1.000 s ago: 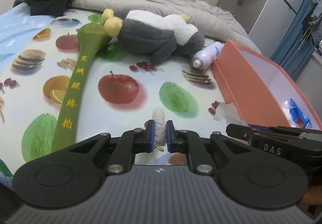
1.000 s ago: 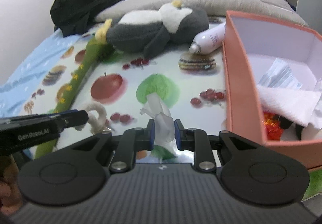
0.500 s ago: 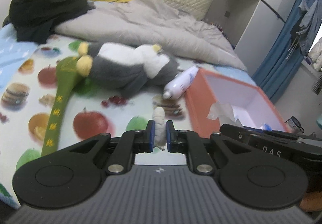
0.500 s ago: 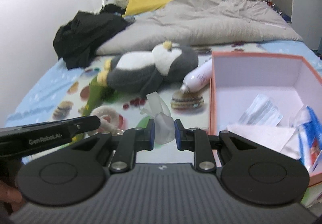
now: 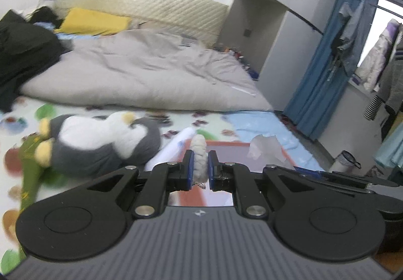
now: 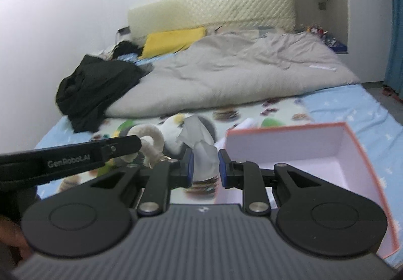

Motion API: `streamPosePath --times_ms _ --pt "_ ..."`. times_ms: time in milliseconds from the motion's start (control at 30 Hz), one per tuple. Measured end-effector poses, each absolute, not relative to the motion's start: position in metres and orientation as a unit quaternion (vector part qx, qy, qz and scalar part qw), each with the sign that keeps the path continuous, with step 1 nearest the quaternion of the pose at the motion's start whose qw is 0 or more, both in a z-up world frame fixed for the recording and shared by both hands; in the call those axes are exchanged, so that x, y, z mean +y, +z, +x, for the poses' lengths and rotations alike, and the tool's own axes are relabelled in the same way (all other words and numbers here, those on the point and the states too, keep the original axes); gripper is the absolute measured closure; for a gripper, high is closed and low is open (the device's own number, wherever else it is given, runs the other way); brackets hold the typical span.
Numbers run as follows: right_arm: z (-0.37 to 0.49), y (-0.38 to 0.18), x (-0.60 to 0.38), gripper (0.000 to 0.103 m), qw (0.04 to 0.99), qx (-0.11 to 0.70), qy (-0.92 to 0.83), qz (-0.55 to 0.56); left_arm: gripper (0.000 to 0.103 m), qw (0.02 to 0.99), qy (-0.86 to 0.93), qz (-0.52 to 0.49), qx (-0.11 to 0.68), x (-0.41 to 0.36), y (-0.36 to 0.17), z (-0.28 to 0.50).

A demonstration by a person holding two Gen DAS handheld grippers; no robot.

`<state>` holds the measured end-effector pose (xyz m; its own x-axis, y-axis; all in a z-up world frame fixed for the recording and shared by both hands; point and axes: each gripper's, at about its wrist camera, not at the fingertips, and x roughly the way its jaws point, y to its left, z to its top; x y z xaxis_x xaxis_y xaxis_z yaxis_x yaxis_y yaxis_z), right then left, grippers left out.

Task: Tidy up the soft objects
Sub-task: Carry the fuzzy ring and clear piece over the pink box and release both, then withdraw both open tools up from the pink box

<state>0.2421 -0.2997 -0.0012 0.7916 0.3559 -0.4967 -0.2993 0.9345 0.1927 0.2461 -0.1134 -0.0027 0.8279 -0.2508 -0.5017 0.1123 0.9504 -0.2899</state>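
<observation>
Both grippers have risen since the earlier frames, when they sat low over the fruit-print sheet, and both views now look across the bed toward the headboard. Left gripper jaws narrow, clamped on a white fuzzy ring, held off the sheet in front of the near edge of the pink box; in the right view the same ring hangs at the left gripper's tip with a small metal clip under it. Right gripper jaws narrow, pinching a crumpled white tissue, held in the air just left of the box's open top, not yet inside; the tissue also shows in the left view above the box rim. Box sits open on the fruit-print sheet, inside pale, contents mostly hidden by the gripper body. Plush penguin, grey and white with yellow feet, lies on its side on the sheet left of the box. White bottle lies between penguin and box, near both; touching or not, cannot tell. Green plush stick lies beside the penguin's feet, blurred. Grey duvet bunched behind, black clothes piled at the left, yellow pillow by the quilted headboard. Blue curtain at the right.
</observation>
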Motion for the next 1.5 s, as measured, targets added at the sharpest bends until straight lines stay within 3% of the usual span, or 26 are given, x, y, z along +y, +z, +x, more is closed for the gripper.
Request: streamPosePath --times_ms 300,567,867,933,1033,1500 --pt "0.285 -0.028 -0.358 0.078 0.943 0.306 0.109 0.074 0.089 0.929 -0.154 -0.108 0.319 -0.187 -0.03 0.31" --pt "0.32 -0.092 -0.388 0.077 0.919 0.379 0.073 0.086 0.089 0.892 -0.176 -0.099 0.404 -0.227 -0.108 0.362" --pt "0.34 -0.144 -0.392 0.069 0.892 0.439 0.067 0.09 0.088 0.862 -0.179 -0.096 0.464 -0.235 -0.164 0.39" --pt "0.341 -0.147 -0.392 0.065 0.89 0.443 0.065 0.089 0.085 0.859 -0.182 -0.098 0.469 -0.234 -0.165 0.39" --pt "0.341 -0.147 -0.393 0.064 0.886 0.45 0.06 0.095 0.069 0.858 -0.176 -0.087 0.475 -0.235 -0.164 0.39" --pt "0.285 -0.062 -0.403 0.06 0.921 0.372 0.045 0.106 0.069 0.889 -0.186 -0.077 0.411 -0.212 -0.073 0.328"
